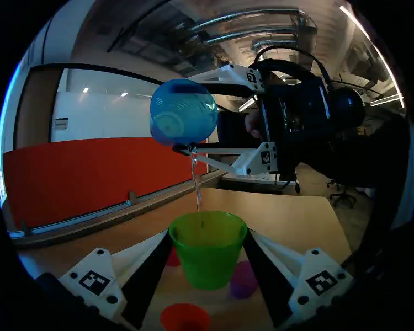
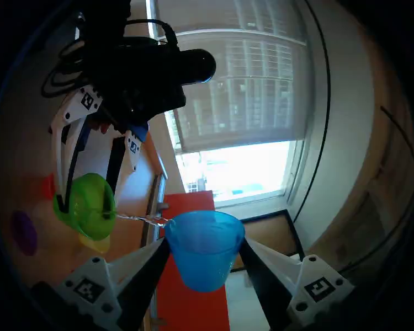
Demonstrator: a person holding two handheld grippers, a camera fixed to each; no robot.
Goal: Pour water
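In the left gripper view my left gripper [image 1: 208, 259] is shut on a green cup [image 1: 208, 248], held upright above the wooden table [image 1: 295, 218]. Above it the right gripper [image 1: 198, 113] holds a blue cup [image 1: 182, 113] tipped over, and a thin stream of water [image 1: 196, 185] falls from it into the green cup. In the right gripper view my right gripper [image 2: 204, 259] is shut on the blue cup [image 2: 204, 248]. The water stream [image 2: 141, 219] runs from its rim to the green cup [image 2: 85, 207], which sits in the left gripper [image 2: 88, 190].
A red cup [image 1: 185, 317], a purple cup [image 1: 244, 278] and another red one [image 1: 173, 257] stand on the table under the green cup. A red partition [image 1: 96, 176] runs along the table's far edge. An office chair [image 1: 342, 193] stands to the right. A purple cup [image 2: 24, 231] lies on the table.
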